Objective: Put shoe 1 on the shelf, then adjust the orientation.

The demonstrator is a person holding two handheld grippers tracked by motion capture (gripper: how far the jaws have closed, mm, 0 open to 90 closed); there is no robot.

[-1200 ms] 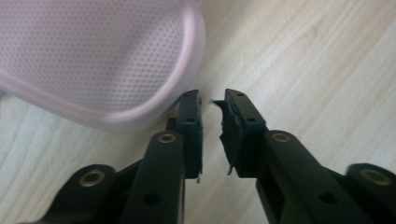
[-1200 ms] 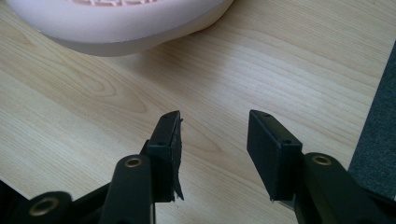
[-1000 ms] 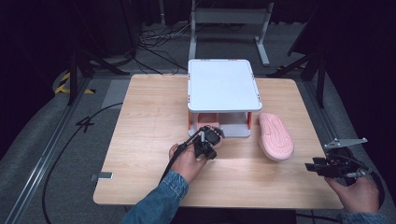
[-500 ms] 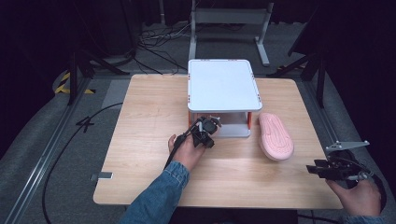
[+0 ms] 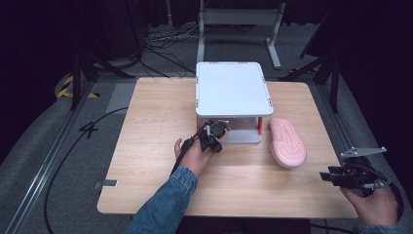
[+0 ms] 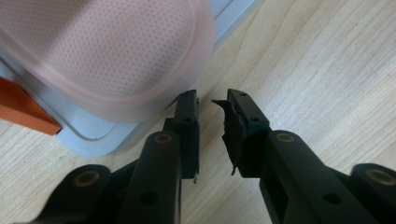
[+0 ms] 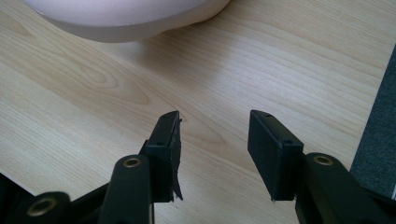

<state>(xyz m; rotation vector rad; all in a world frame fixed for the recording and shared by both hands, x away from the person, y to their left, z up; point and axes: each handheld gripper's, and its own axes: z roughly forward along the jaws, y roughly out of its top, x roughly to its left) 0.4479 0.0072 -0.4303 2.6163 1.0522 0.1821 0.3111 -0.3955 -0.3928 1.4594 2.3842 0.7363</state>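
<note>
High view overlooks the table [image 5: 146, 122]; both gripper views skim its wood closely.

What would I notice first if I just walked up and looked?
A white two-level rack stands at the table's far middle. A pink slipper lies sole-up just right of it, and another slipper sits on the rack's bottom shelf, right in front of the left gripper.

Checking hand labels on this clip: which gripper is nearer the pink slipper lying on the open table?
Right. The right gripper sits off the pink slipper's near end, at the table's right edge; the left gripper is across at the white shelf.
</note>
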